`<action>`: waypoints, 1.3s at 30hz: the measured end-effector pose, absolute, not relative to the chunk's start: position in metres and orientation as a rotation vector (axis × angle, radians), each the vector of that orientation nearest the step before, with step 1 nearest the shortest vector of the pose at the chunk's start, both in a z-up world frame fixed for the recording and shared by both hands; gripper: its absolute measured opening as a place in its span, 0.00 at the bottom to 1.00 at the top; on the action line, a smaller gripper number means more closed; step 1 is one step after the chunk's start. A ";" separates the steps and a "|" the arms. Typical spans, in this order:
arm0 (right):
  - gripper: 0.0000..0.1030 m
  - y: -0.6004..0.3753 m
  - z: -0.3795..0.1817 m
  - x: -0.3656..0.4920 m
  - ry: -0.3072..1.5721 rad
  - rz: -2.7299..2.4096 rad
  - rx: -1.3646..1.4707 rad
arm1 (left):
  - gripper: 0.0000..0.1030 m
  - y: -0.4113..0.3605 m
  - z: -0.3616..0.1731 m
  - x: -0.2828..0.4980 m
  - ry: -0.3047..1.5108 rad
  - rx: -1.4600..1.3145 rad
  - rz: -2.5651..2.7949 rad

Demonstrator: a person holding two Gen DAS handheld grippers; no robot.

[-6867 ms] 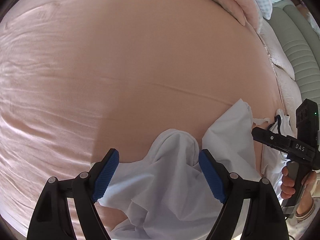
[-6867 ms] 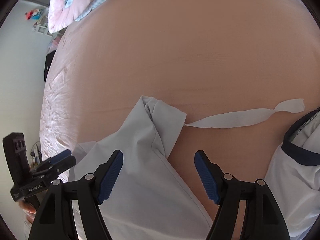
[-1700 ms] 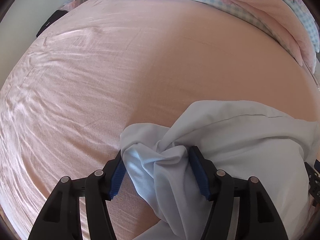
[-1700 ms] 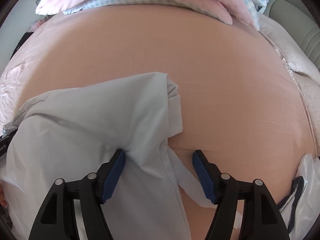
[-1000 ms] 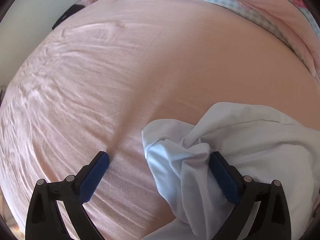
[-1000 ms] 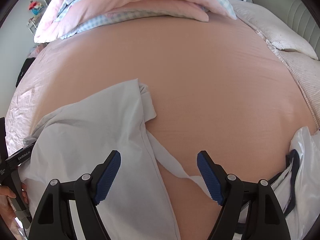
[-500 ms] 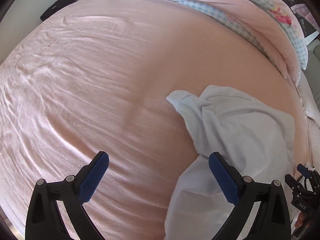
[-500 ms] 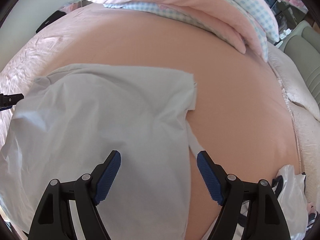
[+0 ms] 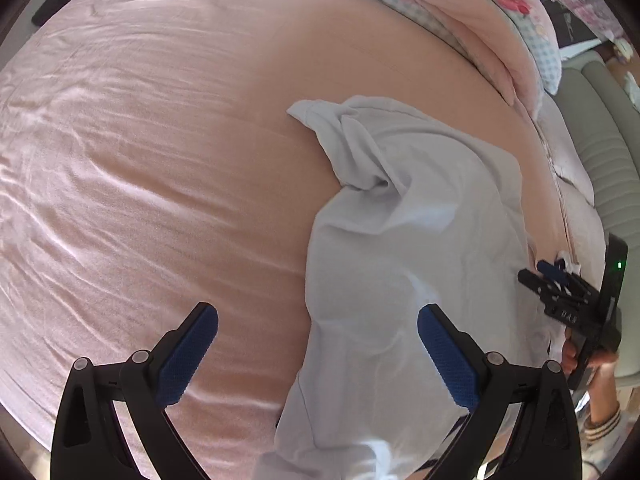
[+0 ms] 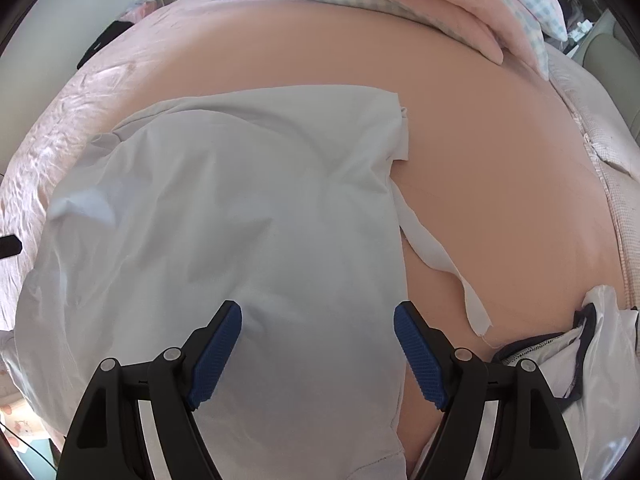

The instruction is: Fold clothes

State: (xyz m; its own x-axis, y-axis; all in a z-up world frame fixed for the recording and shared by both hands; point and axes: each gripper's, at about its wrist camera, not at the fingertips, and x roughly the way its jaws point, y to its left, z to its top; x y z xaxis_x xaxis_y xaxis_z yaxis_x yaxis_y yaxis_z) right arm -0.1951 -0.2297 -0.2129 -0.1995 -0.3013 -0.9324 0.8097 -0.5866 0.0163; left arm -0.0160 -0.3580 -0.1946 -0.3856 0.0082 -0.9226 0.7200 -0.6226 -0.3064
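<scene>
Left tongs (image 9: 318, 350), right tongs (image 10: 318, 350) both apart, empty; pale garment (image 10: 224, 216) lies lengthwise away from them.

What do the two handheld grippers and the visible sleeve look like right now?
Both the left gripper and right gripper have black angular linkage arms with silver pivot bolts and blue textured pads. Seen from the left wrist, the right unit's black body bears white lettering and a green light. The sleeve cuff looks pale and striped.

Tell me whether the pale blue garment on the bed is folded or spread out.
Mostly spread: the pale blue garment lies flat on the pink sheet, with one bunched corner.
</scene>
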 end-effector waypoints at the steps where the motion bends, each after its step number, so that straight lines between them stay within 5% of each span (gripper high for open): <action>1: 0.76 -0.226 -0.210 -0.196 0.632 -1.870 1.297 | 0.99 -0.348 -0.194 -0.011 0.976 1.396 -2.073; 8: 0.76 -0.162 -0.170 -0.164 0.601 -1.952 1.204 | 0.99 -0.298 -0.185 0.036 0.661 1.374 -2.105; 16: 0.76 -0.094 -0.151 -0.104 0.656 -2.077 1.044 | 0.99 -0.241 -0.162 0.087 0.647 1.171 -2.140; 39: 0.76 -0.142 -0.198 -0.030 0.864 -1.893 1.025 | 0.99 -0.154 -0.182 0.013 0.173 1.361 -2.220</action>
State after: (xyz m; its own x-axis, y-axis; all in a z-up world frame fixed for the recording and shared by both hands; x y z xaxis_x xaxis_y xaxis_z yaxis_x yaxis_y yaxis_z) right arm -0.0295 -0.1416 -0.1976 -0.3525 -0.3214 -0.8789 0.8744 -0.4477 -0.1870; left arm 0.0126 -0.1536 -0.1816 -0.3551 -0.3671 -0.8597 0.4959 -0.8536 0.1596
